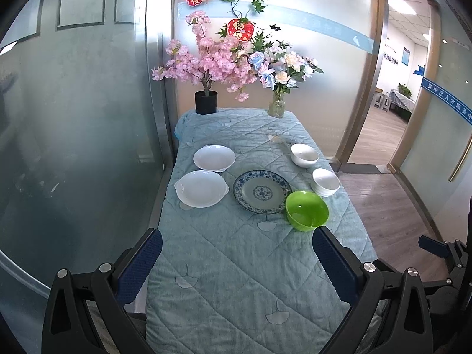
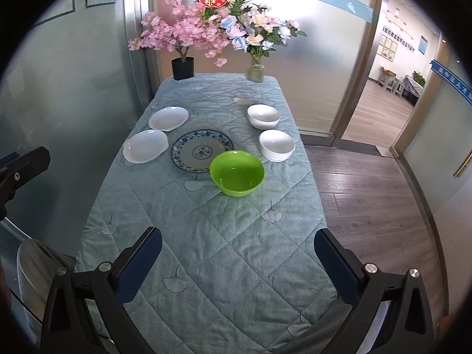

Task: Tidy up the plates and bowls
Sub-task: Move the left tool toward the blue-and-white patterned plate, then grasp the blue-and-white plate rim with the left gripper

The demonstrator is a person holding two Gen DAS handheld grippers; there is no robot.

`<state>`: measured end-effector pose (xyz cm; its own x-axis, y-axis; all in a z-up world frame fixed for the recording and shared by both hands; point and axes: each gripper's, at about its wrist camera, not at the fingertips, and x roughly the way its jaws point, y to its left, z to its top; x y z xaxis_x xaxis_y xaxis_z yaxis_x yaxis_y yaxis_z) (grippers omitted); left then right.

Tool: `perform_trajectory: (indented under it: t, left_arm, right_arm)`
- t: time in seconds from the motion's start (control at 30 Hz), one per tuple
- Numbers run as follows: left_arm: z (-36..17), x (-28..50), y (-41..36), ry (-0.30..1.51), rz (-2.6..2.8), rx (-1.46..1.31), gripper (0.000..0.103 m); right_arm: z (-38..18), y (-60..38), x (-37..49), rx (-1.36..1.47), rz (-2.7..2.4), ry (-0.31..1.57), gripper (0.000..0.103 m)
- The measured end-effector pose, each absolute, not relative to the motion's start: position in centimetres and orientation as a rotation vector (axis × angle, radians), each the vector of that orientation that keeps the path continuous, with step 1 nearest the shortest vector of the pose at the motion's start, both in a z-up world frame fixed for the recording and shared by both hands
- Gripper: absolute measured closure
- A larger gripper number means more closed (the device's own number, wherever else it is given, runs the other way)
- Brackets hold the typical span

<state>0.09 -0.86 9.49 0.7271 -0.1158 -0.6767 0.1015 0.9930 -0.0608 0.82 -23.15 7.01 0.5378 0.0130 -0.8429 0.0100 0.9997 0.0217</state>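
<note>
My left gripper (image 1: pixel 237 261) wide open, empty — green bowl (image 1: pixel 306 210) just beyond right finger, touching blue-patterned plate (image 1: pixel 262 191). Right gripper (image 2: pixel 238 261) open, empty — bowl well ahead.

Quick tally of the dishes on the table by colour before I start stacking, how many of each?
White: 4, two shallow dishes and two bowls; the nearer bowl may be a stack, I cannot tell
Blue-patterned: 1, the plate
Green: 1, the bowl
Total: 6
</note>
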Motion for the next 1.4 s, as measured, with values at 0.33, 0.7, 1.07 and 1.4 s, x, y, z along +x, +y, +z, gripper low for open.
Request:
perform_trajectory:
  t: [0.33,0.7,1.07,1.4]
  left_arm:
    - [8.9,4.3,-1.1,0.791,-0.119,-0.024,0.001]
    - [11.3,12.8,-0.2,0.794,-0.147,-0.041,0.002]
    - [7.0,22.9,1.1,0.928,-0.161,-0.133,0.002]
    - [-2.6,31.1,-0.4,1.146,-0.286,-0.286,0.006]
  right_arm:
    - [6.1,-22.7,4.2,0.007,0.001,1.042,0.001]
    - [6.4,-21.1,9.8,-0.006,0.082,1.054,0.002]
    - [4.3,-22.4,17.8,0.084,0.200,1.073,0.003]
    - [-0.1,-24.5,27.1,0.019,0.463,1.122,0.003]
